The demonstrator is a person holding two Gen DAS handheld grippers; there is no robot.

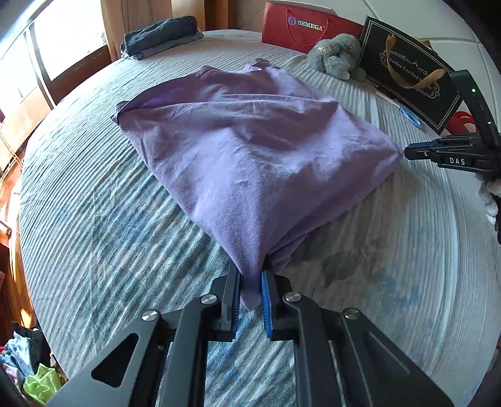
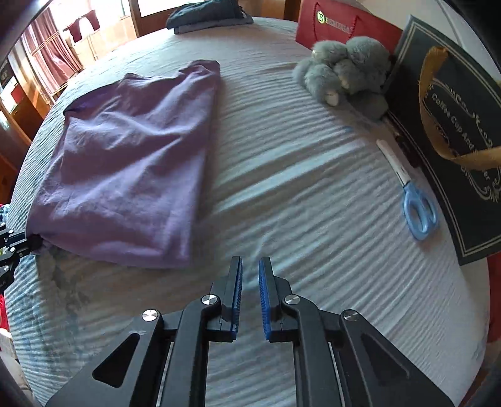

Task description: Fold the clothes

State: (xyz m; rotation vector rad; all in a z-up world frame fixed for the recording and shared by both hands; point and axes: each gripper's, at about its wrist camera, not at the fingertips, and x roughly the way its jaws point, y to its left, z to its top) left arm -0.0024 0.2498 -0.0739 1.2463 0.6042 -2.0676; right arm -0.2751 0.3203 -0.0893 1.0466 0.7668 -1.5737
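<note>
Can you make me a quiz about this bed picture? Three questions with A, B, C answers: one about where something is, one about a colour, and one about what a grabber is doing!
1. Where is the toy bunny?
A. in front of the red bag
B. on the shirt
C. on the floor

2. What colour are the scissors' handles?
A. green
B. blue
C. yellow

3. What is the left gripper doing?
A. hanging open
B. holding scissors
C. pinching the purple shirt

Answers: 1 A, it sits on the bed against the bag. 2 B, the loops are light blue. 3 C, the cloth's corner is clamped between its fingers, while the right gripper holds nothing.
</note>
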